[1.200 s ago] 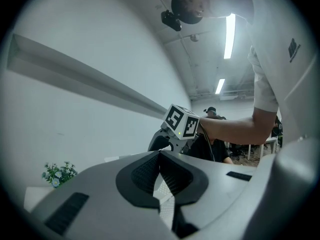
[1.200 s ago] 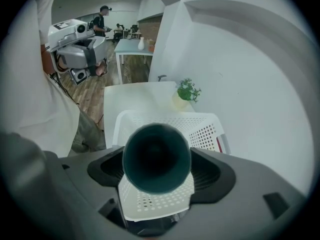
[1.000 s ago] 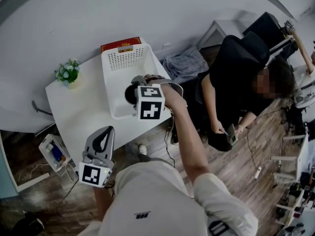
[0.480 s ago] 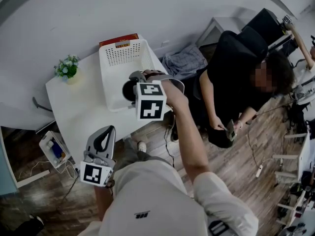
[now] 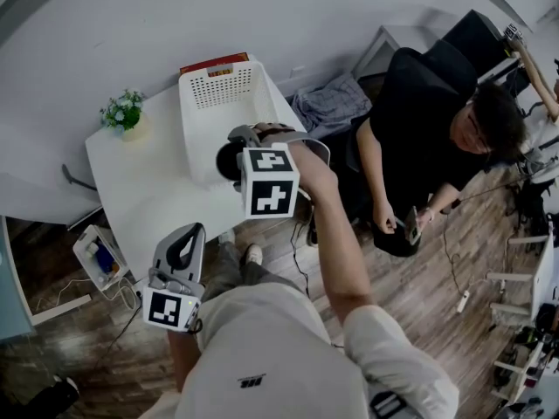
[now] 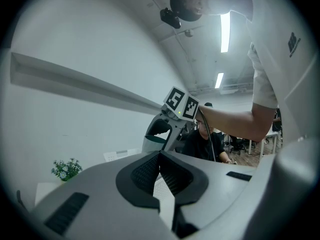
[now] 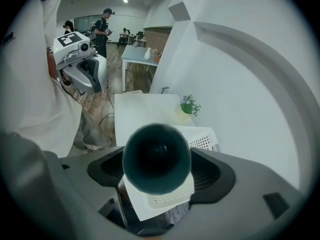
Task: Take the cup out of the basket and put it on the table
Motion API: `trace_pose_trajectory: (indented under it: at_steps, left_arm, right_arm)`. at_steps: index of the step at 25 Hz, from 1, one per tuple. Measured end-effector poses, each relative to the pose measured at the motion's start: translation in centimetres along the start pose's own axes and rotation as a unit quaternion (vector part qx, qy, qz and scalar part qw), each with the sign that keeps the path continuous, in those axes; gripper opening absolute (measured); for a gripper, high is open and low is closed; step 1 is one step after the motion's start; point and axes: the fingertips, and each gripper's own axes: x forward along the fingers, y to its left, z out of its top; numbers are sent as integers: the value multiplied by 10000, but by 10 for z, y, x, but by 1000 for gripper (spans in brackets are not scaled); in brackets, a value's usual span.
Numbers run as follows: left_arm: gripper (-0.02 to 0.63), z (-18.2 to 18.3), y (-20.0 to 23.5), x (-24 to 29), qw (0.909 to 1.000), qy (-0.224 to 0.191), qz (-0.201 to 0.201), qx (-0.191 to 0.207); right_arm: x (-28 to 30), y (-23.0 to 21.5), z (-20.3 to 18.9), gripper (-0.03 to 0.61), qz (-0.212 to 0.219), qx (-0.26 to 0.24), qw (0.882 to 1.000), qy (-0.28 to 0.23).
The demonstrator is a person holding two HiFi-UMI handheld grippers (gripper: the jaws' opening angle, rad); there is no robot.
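Observation:
A dark teal cup [image 7: 156,149] sits crosswise between the jaws of my right gripper [image 7: 157,168], its mouth facing the camera. In the head view the right gripper [image 5: 236,153] holds the cup [image 5: 225,161] above the near end of the white perforated basket [image 5: 227,103]. The basket stands on a white table [image 5: 144,190]. My left gripper [image 5: 184,241] hangs low off the table's near edge with its pads together and nothing in them. From the left gripper view, the left gripper [image 6: 160,157] points toward the cup [image 6: 159,139].
A small potted plant [image 5: 125,112] stands at the table's far left corner. A red box [image 5: 214,62] lies behind the basket. A person in black [image 5: 419,129] sits to the right of the table. A crate [image 5: 94,256] rests on the wooden floor at left.
My right gripper has drawn the cup a little up and toward the basket's near rim. The left gripper has stayed put.

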Motion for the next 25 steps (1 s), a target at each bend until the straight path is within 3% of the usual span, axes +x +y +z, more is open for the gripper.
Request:
trace_pose_trajectory:
  at_steps: [14, 25]
  left_arm:
    - [9, 3, 1, -3, 9980, -95, -620, 84]
    - [9, -7, 3, -17, 9955, 114, -910, 235]
  right_arm:
    - [-20, 38, 11, 392, -113, 362, 9993, 50]
    - [-8, 73, 16, 392, -23, 729, 9973, 113]
